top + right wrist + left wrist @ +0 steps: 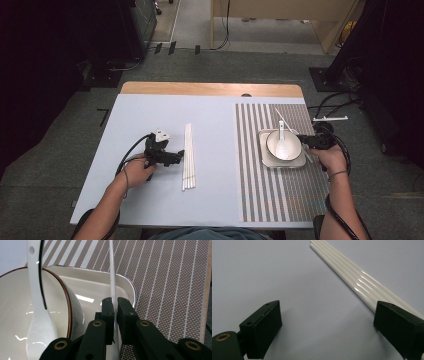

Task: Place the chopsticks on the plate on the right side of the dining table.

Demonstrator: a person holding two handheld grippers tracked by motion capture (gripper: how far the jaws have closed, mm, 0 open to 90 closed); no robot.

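Observation:
A bundle of white chopsticks [188, 156] lies side by side on the pale blue table top [150, 115]. My left gripper [176, 158] stands open just left of the bundle. In the left gripper view the chopsticks [352, 277] run behind one jaw of that gripper [327, 320], and only bare table lies between the jaws. My right gripper [303, 140] is shut on a single white chopstick [112, 277] at the right edge of the square plate [281, 163]. A white bowl [290, 148] with a white spoon [281, 142] in it sits on that plate.
A brown-and-white striped placemat [272, 190] covers the table's right part, under the plate. Cables trail from both grippers. A wooden strip [210, 89] edges the far side of the table. Dark stands and cables surround the table on the floor.

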